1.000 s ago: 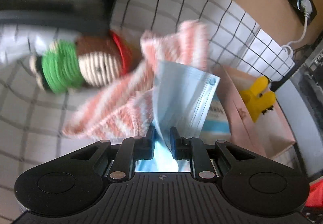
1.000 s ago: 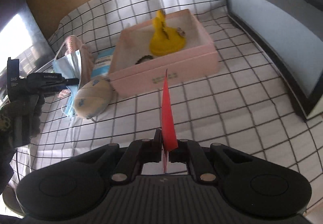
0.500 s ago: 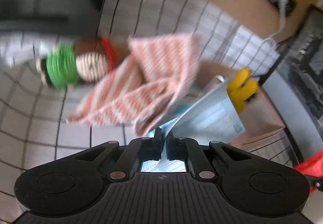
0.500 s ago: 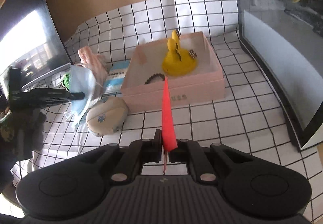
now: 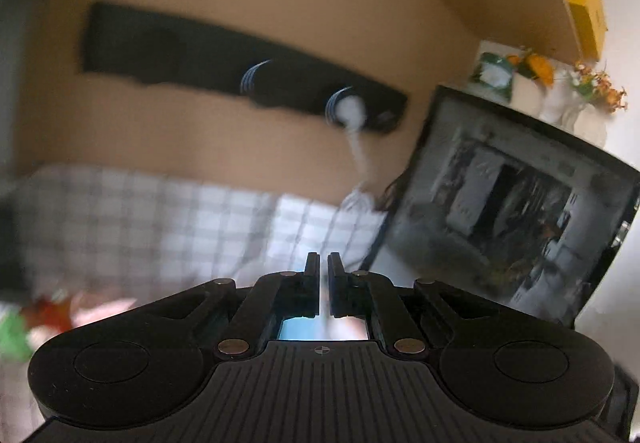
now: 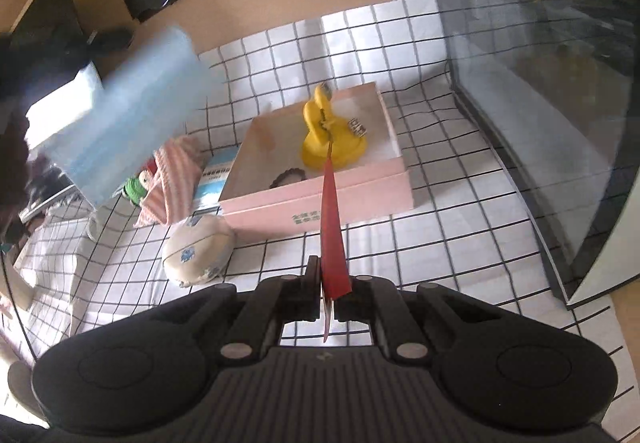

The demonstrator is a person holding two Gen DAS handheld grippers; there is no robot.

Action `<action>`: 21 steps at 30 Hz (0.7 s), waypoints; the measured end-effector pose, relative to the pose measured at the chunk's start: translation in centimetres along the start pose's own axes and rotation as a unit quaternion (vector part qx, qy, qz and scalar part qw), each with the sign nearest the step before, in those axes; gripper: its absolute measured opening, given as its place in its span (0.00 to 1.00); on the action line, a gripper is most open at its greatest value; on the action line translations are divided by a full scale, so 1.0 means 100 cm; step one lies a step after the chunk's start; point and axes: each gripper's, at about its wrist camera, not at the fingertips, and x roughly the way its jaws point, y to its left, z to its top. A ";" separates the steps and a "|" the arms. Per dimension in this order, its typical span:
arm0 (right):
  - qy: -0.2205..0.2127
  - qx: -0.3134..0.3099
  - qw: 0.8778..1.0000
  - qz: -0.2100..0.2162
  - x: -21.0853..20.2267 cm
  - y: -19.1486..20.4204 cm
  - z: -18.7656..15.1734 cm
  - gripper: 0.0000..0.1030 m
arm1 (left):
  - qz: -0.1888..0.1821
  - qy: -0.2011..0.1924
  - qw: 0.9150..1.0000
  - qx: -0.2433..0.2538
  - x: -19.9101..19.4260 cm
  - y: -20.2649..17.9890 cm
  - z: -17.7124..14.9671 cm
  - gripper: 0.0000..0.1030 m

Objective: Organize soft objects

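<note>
My left gripper [image 5: 323, 263] is shut on a blue face mask [image 6: 128, 115], which hangs high above the table's left side in the right wrist view; the left wrist view shows only a blue sliver of it below the jaws. My right gripper [image 6: 328, 275] is shut on a red sheet [image 6: 332, 227], held edge-on above the checked cloth. A pink box [image 6: 320, 179] holds a yellow soft toy [image 6: 330, 139]. A pink striped cloth [image 6: 176, 171], a green knitted toy [image 6: 134, 187] and a floral pouch [image 6: 198, 249] lie left of the box.
A glass tank [image 6: 560, 83] stands to the right of the box. A black power strip [image 5: 240, 63] with a white plug is on the brown wall. A blue-white packet [image 6: 214, 179] lies against the box's left side.
My left gripper has lifted the mask high and tilted up toward the wall, so the table objects dropped out of its view. My right gripper rose and pulled back slightly with the red sheet.
</note>
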 end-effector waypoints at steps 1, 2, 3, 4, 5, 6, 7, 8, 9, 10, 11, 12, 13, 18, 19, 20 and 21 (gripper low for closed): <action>-0.004 0.003 1.000 -0.002 -0.002 -0.003 -0.001 0.05 | -0.009 -0.004 1.000 0.004 0.010 -0.008 0.008 0.05; -0.007 0.006 1.000 -0.006 -0.004 -0.007 -0.002 0.05 | -0.013 -0.009 1.000 0.014 0.023 -0.016 0.016 0.05; -0.009 0.011 1.000 -0.010 -0.006 -0.011 -0.002 0.05 | -0.015 -0.016 0.999 0.024 0.035 -0.022 0.021 0.05; -0.010 0.016 1.000 -0.015 -0.009 -0.014 -0.003 0.05 | -0.017 -0.023 0.999 0.029 0.047 -0.028 0.024 0.05; -0.011 0.022 1.000 -0.020 -0.011 -0.018 -0.004 0.06 | -0.020 -0.027 0.999 0.028 0.061 -0.030 0.027 0.06; -0.013 0.026 0.999 -0.023 -0.013 -0.020 -0.005 0.05 | -0.026 -0.026 0.999 0.024 0.075 -0.032 0.029 0.06; -0.015 0.028 0.999 -0.027 -0.016 -0.022 -0.006 0.06 | -0.028 -0.022 0.999 0.020 0.091 -0.033 0.031 0.07; -0.017 0.027 0.999 -0.031 -0.019 -0.024 -0.008 0.05 | -0.023 -0.012 1.000 0.013 0.108 -0.031 0.031 0.09; -0.019 0.026 0.999 -0.034 -0.021 -0.026 -0.009 0.05 | -0.018 0.003 1.000 0.003 0.120 -0.028 0.029 0.11; -0.019 0.026 0.999 -0.038 -0.022 -0.028 -0.010 0.05 | -0.014 0.023 1.000 -0.009 0.128 -0.025 0.026 0.12; -0.017 0.028 0.999 -0.041 -0.022 -0.030 -0.011 0.05 | -0.012 0.039 0.999 -0.017 0.133 -0.023 0.023 0.12; -0.015 0.030 0.999 -0.042 -0.021 -0.033 -0.012 0.06 | -0.009 0.052 0.998 -0.021 0.133 -0.019 0.015 0.12; -0.012 0.031 0.998 -0.044 -0.019 -0.035 -0.012 0.06 | -0.004 0.061 0.998 -0.019 0.131 -0.018 0.009 0.12; 0.004 0.011 0.999 -0.030 -0.008 -0.030 -0.008 0.06 | 0.046 0.104 0.994 -0.008 0.100 -0.005 -0.024 0.12; 0.007 0.004 1.000 -0.025 -0.007 -0.028 -0.007 0.06 | 0.047 0.110 0.993 -0.012 0.091 0.000 -0.029 0.13; 0.011 -0.002 1.000 -0.020 -0.004 -0.025 -0.007 0.06 | 0.045 0.118 0.992 -0.016 0.082 0.005 -0.036 0.13; 0.015 -0.007 1.000 -0.015 -0.002 -0.023 -0.007 0.06 | 0.041 0.128 0.991 -0.017 0.077 0.008 -0.042 0.13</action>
